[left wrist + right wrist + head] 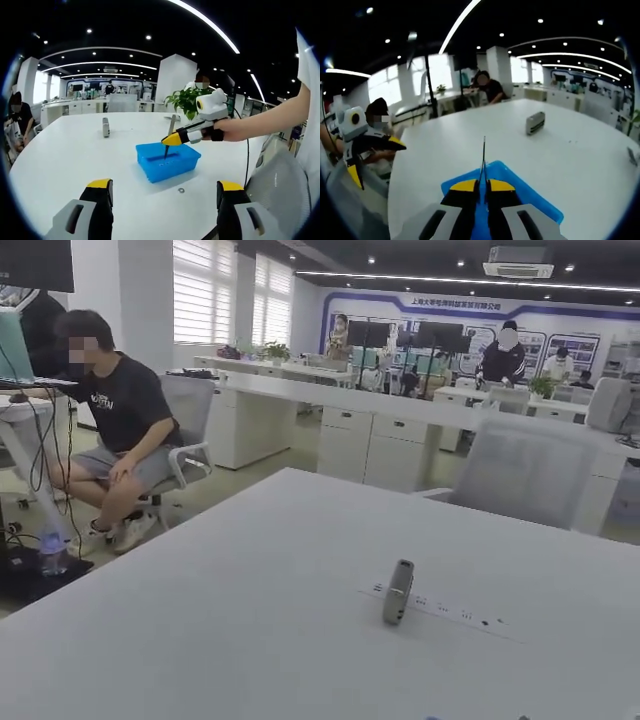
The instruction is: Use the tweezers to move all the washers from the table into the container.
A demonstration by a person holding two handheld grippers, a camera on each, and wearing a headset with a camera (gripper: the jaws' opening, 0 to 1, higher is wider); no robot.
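While the right tongs (482, 186) pinch the tweezers (483, 160), the left tongs (165, 186) stand spread.
The tweezers point into the blue container (167, 162) under the right tongs; one washer (181, 190) lies on the tabletop (75, 155) ahead of the left tongs, just beside the container.

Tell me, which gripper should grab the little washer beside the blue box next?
The right gripper, probably. It is shut on the tweezers, whose tip is over the blue container, and the washer lies on the table just beside it. The left gripper is open and holds no tool.
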